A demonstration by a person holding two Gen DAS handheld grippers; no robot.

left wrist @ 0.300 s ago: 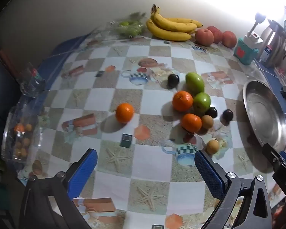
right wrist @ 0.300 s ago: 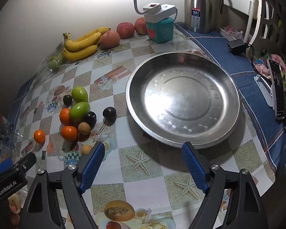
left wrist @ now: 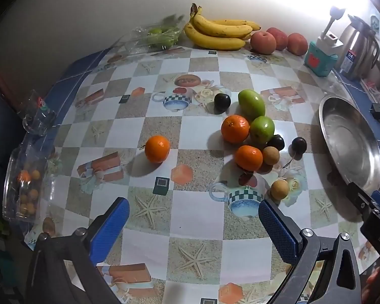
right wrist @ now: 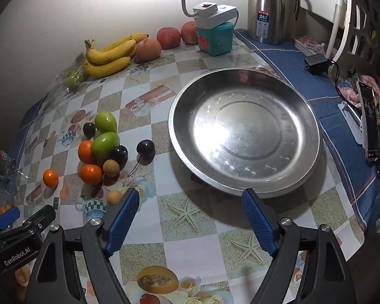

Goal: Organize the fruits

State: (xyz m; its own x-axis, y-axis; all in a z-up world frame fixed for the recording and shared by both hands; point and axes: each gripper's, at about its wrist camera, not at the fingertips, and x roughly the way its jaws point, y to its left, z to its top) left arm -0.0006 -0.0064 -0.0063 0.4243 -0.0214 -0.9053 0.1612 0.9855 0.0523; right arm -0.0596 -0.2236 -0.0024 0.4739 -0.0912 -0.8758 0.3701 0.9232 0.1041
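Steel pan (right wrist: 243,136) sits empty at twelve o'clock of the right gripper (right wrist: 190,217), jaws spread, grasping nothing. Left gripper (left wrist: 193,224) likewise gapes; fruit pile (left wrist: 250,136) at one o'clock.

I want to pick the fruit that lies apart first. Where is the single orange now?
In the left wrist view, the small round orange lies alone on the checked tablecloth, left of the fruit cluster and apart from it, ahead of the open left tool.

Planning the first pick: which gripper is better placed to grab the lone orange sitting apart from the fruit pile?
Probably the left. The left gripper is open with the lone orange ahead, slightly left of centre. The right gripper faces the empty steel plate; there the orange sits far to its left.
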